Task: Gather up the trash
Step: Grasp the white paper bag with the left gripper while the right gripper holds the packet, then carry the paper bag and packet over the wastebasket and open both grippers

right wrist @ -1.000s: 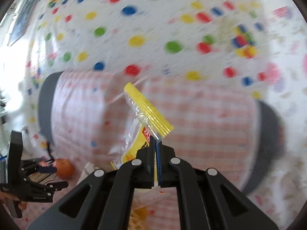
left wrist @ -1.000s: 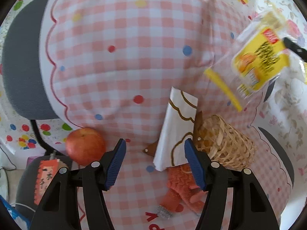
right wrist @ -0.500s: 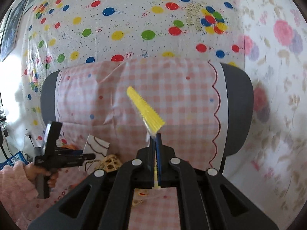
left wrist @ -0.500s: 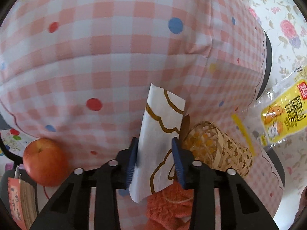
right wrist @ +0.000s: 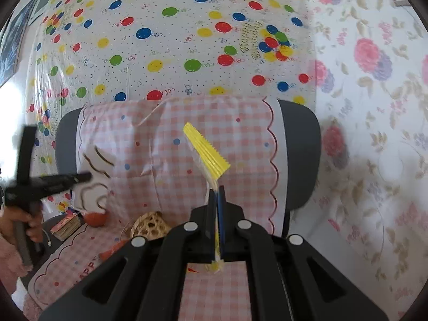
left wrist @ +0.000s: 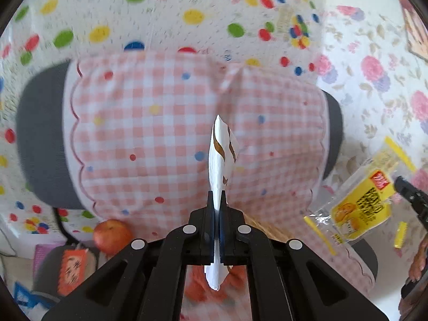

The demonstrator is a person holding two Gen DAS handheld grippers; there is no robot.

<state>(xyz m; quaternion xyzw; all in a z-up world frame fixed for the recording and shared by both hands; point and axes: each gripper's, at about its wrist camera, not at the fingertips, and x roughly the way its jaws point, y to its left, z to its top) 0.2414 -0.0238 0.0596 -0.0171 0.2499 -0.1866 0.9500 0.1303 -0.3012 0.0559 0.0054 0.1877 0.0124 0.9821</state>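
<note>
The left claw (left wrist: 217,208) is pinched on a white paper wrapper with brown swirls (left wrist: 220,155), which stands edge-on between its fingers, lifted in front of the pink gingham-covered chair back (left wrist: 160,133). The right claw (right wrist: 217,208) is clamped on a clear plastic snack bag with a yellow serrated edge (right wrist: 206,151), held up off the seat. A red apple (left wrist: 112,236) and a woven wicker basket (right wrist: 149,226) lie on the seat below.

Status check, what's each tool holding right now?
Left tool shut on white wrapper. Right tool shut on yellow snack bag. Both lifted; nothing blocking.
</note>
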